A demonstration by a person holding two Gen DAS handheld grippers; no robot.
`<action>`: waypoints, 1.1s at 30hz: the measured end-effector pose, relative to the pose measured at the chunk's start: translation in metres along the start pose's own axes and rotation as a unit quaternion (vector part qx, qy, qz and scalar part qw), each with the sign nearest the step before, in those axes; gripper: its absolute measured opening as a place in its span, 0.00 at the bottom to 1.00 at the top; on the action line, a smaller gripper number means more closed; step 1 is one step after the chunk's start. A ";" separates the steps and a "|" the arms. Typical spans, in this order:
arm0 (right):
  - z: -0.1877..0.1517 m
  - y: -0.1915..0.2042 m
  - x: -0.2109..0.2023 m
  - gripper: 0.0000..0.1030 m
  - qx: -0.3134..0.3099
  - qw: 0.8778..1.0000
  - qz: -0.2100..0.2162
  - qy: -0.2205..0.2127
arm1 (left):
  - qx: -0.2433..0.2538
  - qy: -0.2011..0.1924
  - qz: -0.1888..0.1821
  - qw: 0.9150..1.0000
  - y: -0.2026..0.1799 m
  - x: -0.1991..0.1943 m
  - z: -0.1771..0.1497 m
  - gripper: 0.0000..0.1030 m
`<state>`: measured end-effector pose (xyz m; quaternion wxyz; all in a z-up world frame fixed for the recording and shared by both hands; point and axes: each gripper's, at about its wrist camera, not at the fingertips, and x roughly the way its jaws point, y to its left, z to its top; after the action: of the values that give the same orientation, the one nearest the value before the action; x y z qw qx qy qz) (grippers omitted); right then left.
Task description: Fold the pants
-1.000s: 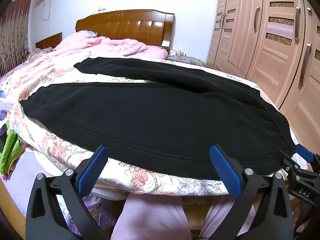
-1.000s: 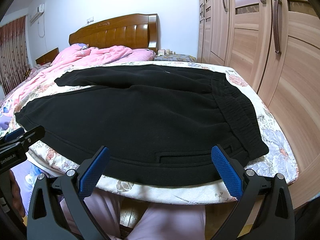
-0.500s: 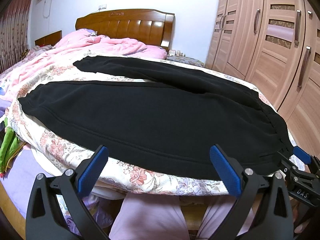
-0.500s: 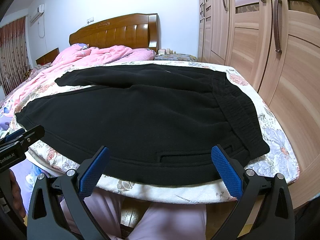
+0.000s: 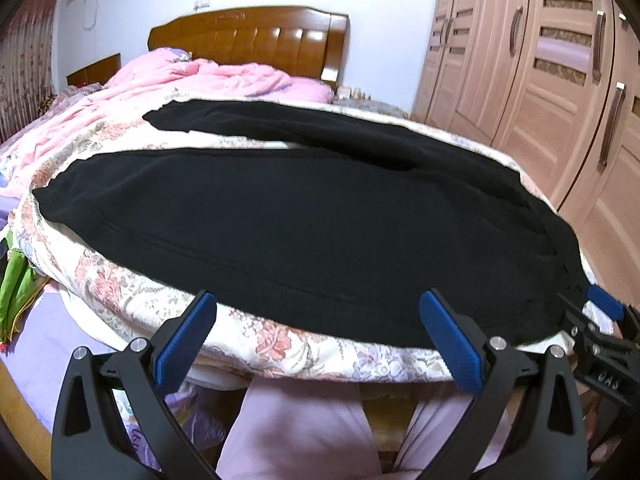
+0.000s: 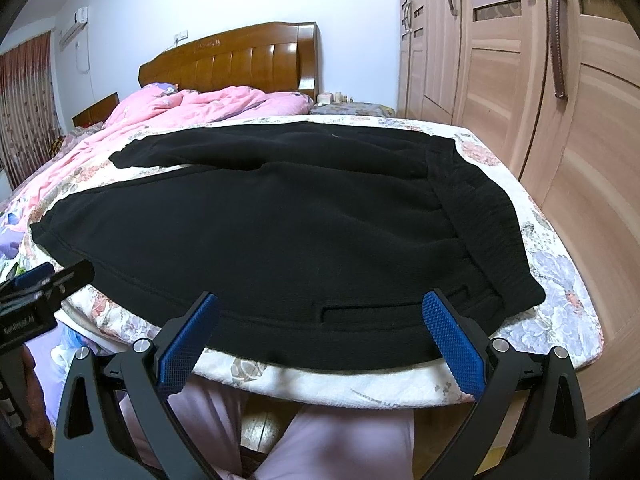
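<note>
Trousers of black fleece lie flat before me, legs toward 10 o'clock; left gripper and right gripper gape wide, holding nothing.

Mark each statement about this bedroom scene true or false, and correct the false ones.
1. The pants are black and lie spread on the bed. True.
2. The right tongs are shut on the waistband. False: they are open, holding nothing.
3. The waistband lies toward the wardrobe side. True.
4. The pants are already folded into a small square. False: both legs lie stretched out, apart.
5. The left tongs are open. True.
6. The quilt by the headboard is green. False: it is pink.
</note>
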<state>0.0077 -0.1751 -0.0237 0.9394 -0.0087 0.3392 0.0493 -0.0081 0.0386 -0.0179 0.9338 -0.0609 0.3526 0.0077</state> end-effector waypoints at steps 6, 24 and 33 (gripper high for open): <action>0.071 -0.041 0.039 0.96 -0.026 0.999 0.019 0.002 | 0.092 -0.007 -0.029 0.995 -0.021 0.014 0.051 0.99; 0.227 -0.162 0.309 0.96 -0.103 0.979 0.066 0.164 | 0.251 0.130 -0.196 0.939 -0.035 0.303 0.300 0.98; 0.233 -0.180 0.311 0.37 -0.078 0.967 0.173 0.172 | 0.316 0.181 -0.278 0.889 -0.035 0.387 0.325 0.91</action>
<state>0.4116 -0.3155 -0.0453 0.8403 -0.0317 0.4872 0.2356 0.4984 0.0312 -0.0281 0.7875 0.1416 0.4682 -0.3750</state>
